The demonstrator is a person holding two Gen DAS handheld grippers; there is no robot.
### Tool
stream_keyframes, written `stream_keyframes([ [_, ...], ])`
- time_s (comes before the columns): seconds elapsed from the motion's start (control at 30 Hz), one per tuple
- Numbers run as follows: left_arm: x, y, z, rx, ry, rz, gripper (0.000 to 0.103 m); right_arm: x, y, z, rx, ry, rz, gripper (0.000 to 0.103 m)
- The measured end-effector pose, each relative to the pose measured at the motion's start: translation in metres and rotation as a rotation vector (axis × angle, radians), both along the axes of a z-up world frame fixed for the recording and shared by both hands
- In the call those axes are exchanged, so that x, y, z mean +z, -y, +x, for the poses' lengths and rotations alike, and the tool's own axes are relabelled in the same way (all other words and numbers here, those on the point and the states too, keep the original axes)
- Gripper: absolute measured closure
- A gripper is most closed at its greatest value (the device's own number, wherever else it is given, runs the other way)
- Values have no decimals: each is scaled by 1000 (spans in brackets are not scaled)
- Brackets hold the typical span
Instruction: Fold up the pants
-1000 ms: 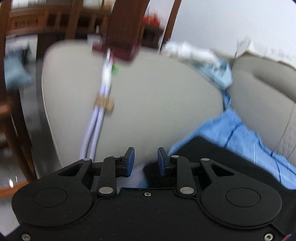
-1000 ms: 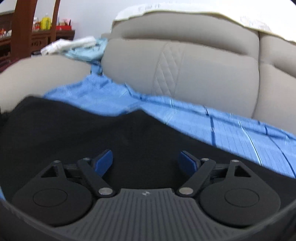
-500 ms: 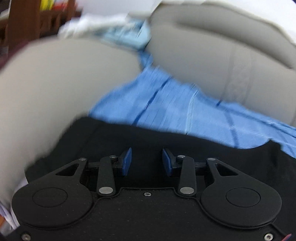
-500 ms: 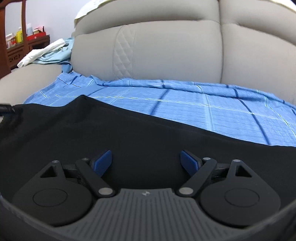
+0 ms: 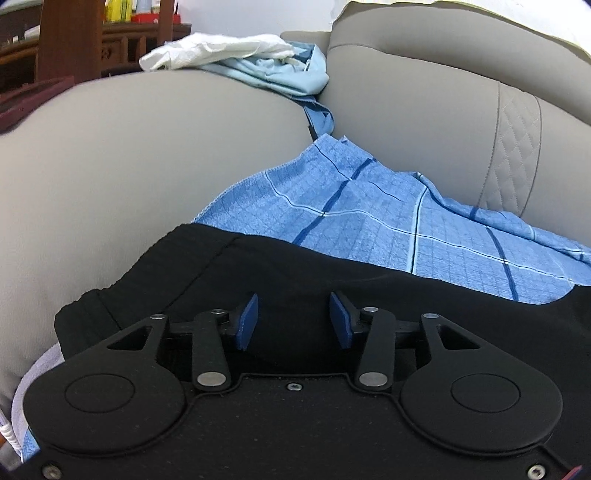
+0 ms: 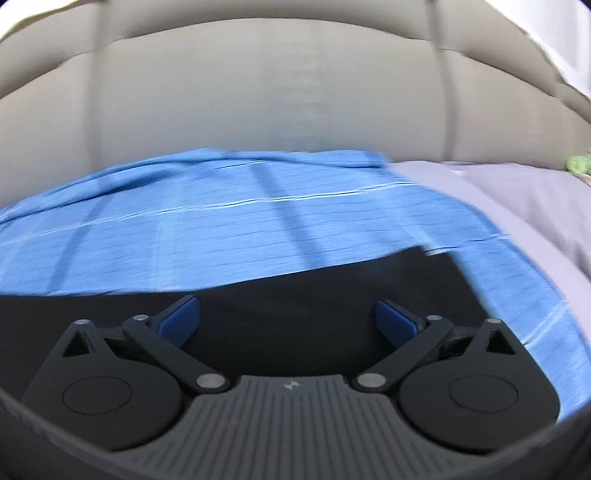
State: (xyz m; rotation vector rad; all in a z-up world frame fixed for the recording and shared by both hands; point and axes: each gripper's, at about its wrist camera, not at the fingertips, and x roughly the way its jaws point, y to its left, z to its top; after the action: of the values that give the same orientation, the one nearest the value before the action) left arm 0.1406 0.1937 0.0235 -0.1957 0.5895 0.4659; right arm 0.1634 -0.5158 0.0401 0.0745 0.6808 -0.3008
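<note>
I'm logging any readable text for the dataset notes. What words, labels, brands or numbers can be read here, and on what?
No readable words or numbers in either view.
Right tongs: a small pale emblem on the ribbed grey body, a mark, not letters.
Bottles and red box on the wooden shelf: labels too small and blurred to read.
Black pants, blue checked cloth: no tag or print visible.

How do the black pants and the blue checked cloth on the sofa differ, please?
The black pants are plain and dark; the blue checked cloth carries light and dark stripes in a grid. The pants lie on top, nearest the cameras; the cloth is spread beneath them against the sofa backrest. The pants show a stitched seam; the cloth shows a thin hemmed edge. Both lie fairly flat on the seat.
</note>
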Motion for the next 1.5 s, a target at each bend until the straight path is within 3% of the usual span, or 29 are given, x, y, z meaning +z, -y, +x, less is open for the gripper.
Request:
stream_keyframes([
  [0.1, -2, 7, 4, 11, -5, 48, 59, -3, 27, -1, 3, 20, 4, 1],
  [0.23, -2, 5, 6, 42, -4, 34, 51, -2, 31, 1, 17, 38, -7, 0],
  [0.3, -2, 2, 5, 50, 0, 22, 50, 2, 23, 4, -175, 28, -63, 0],
  [0.33, -2, 3, 5, 50, 1, 22, 49, 5, 19, 2, -197, 36, -58, 0],
  [0.47, -3, 2, 5, 51, 4, 20, 49, 17, -28, -16, -113, 143, 25, 0],
  [0.6, -3, 2, 5, 56, 2, 23, 47, 19, -110, -27, 85, 201, 159, 0],
  [0.77, -4, -6, 0, 68, 22, -19, 40, 7, -270, -48, 404, 196, 151, 0],
  [0.83, -5, -5, 0, 62, 20, -7, 40, 0, -325, -63, 535, 180, 205, 0],
  [0.93, -5, -4, 0, 64, 22, -10, 40, -12, -378, -84, 691, 162, 288, 0],
  [1.0, -5, -4, 0, 64, 20, -6, 40, -16, -392, -100, 733, 174, 238, 0],
  [1.17, -5, -2, 0, 67, 17, 4, 38, -23, -342, -118, 692, 198, 115, 0],
  [1.33, -5, 0, 1, 73, 13, 19, 37, -25, -238, -126, 419, 189, -34, 0],
  [1.5, -6, 1, 3, 80, 10, 33, 35, -20, -113, -130, 28, 207, -15, 0],
])
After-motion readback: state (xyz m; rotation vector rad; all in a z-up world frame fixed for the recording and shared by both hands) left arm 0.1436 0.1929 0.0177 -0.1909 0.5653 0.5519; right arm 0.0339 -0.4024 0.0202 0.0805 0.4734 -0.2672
